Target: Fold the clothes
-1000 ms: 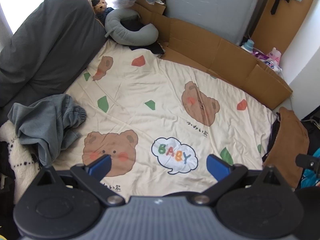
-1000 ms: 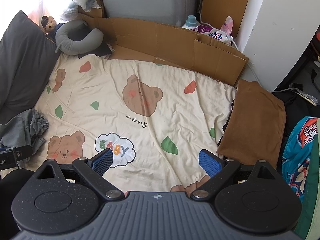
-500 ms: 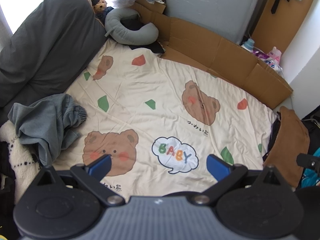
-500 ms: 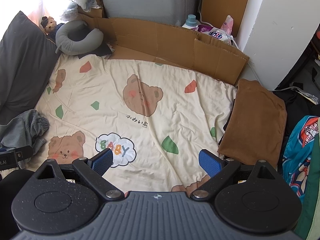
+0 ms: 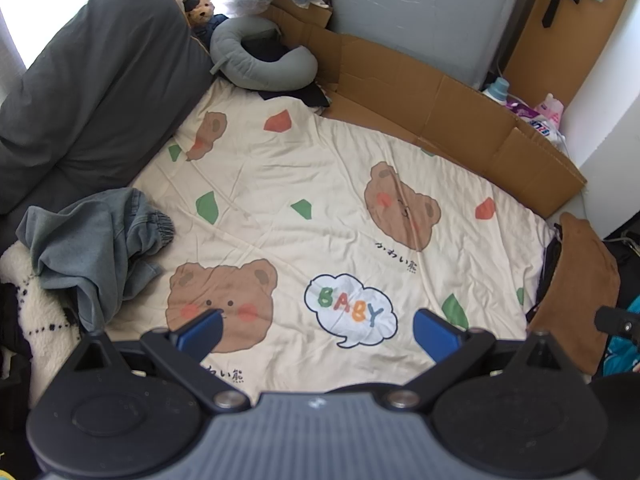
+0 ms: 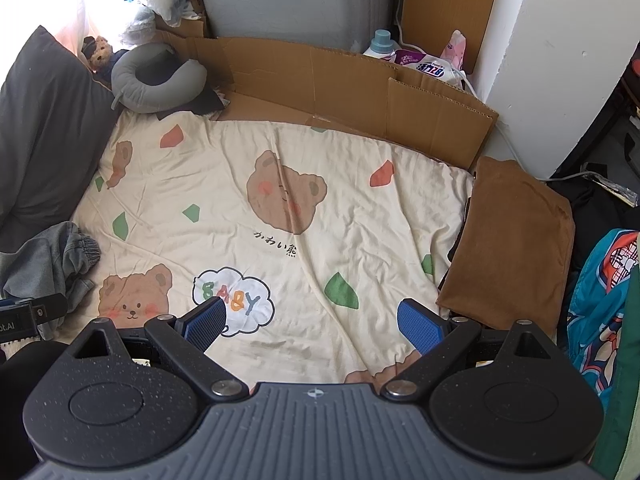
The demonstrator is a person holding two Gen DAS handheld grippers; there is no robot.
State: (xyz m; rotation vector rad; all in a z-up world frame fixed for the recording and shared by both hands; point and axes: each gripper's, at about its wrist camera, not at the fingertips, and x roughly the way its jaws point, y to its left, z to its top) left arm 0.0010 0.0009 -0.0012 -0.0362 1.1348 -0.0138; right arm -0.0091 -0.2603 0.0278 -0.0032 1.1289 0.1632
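Left wrist view: the left gripper [image 5: 318, 336] is hovering over the sheet [image 5: 320, 200] with its blue pads [image 5: 200, 334] spread wide and nothing between them. The cream sheet, printed with bear faces and a "BABY" cloud, is filling the middle of the frame. A crumpled grey garment [image 5: 96, 248] is lying at the left edge, partly on the sheet and partly on a white fleece [image 5: 36, 312] in the lower left. A dark pillow [image 5: 92, 88] is leaning in the upper left, with a grey neck pillow [image 5: 256, 68] and a small teddy [image 5: 200, 4] just beside it at the top. Flattened cardboard [image 5: 440, 112] is running along the upper right of the sheet. A folded brown cloth [image 5: 580, 288] is sitting at the right edge, touching the sheet's border. Right wrist view: the right gripper [image 6: 314, 326] is likewise standing wide, gripping nothing, above the lower middle of the sheet [image 6: 280, 200]. The grey garment [image 6: 48, 256] is showing at the left edge, the brown cloth [image 6: 516, 240] at the right, and a teal printed fabric [image 6: 604, 292] at the far right. Bottles [image 6: 416, 56] are standing behind the cardboard [image 6: 360, 88] at the top.
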